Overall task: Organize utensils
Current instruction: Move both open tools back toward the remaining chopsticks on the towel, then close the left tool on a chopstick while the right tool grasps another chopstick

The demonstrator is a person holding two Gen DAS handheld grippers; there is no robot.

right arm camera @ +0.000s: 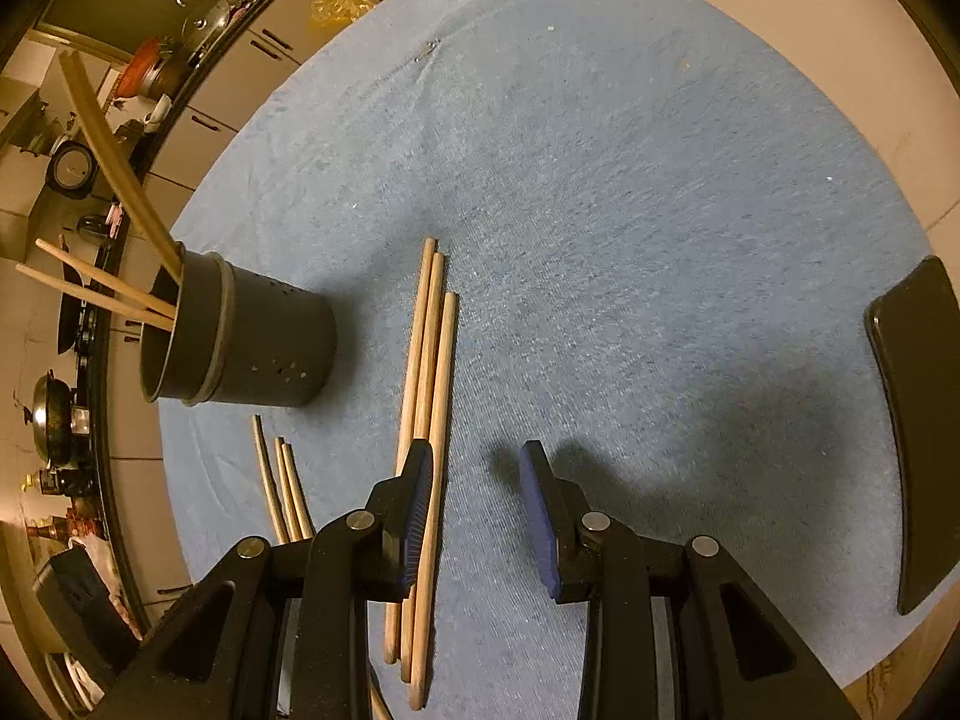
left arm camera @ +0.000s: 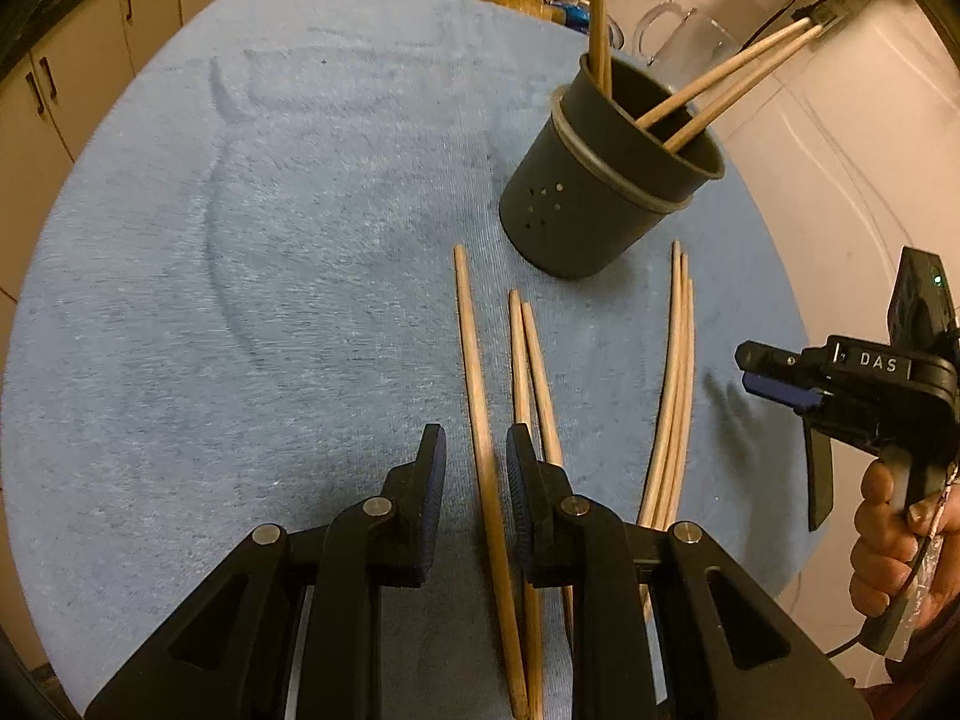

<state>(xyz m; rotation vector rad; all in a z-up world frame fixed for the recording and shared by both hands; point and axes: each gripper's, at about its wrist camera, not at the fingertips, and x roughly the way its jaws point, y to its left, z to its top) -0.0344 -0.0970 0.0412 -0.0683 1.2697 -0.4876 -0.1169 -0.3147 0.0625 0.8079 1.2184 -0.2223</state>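
Chopsticks (left arm camera: 480,396) between open left tongs (left arm camera: 476,468)

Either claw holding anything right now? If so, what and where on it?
Nothing held. Left claw is open, straddling a chopstick lying on the cloth, fingers clear of it. Right claw is open and empty.

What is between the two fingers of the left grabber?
One wooden chopstick lies on the blue cloth between the open left gripper's fingers, seen in the left wrist view.

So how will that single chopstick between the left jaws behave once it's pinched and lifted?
The chopstick looks thin, wooden and rigid, so probably light and stiff. Its round shaft may roll on the blue cloth if nudged. Gripped near one end by the left gripper, it may pivot.
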